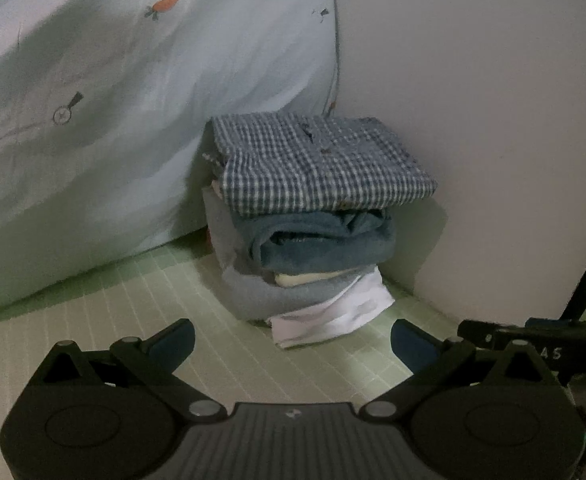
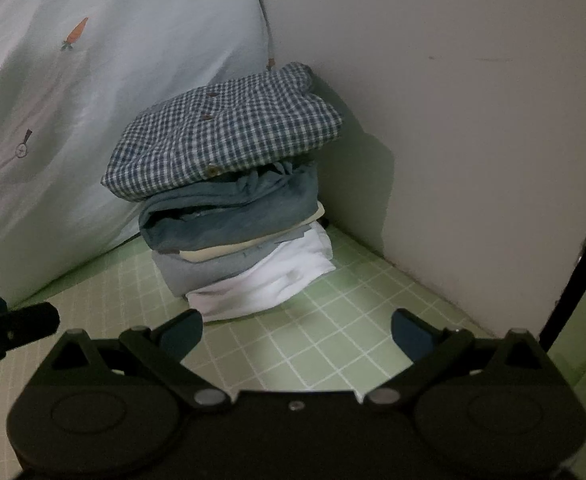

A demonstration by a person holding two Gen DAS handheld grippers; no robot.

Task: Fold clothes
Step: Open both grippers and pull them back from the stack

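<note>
A stack of folded clothes stands in the corner on a green checked sheet (image 1: 165,292). On top lies a blue-and-white checked shirt (image 1: 317,160) (image 2: 221,132). Under it are a folded blue garment (image 1: 325,240) (image 2: 229,216), a thin cream layer, a grey piece (image 1: 261,292) (image 2: 197,272) and a white one (image 1: 333,316) (image 2: 265,284) at the bottom. My left gripper (image 1: 293,344) is open and empty, just short of the stack. My right gripper (image 2: 297,336) is also open and empty, a little in front of the white garment.
A pale blue quilt with carrot prints (image 1: 113,120) (image 2: 93,100) leans on the stack's left side. A plain wall (image 1: 473,120) (image 2: 453,140) closes the right. The other gripper's black body shows at the edge of each view (image 1: 533,340) (image 2: 9,328).
</note>
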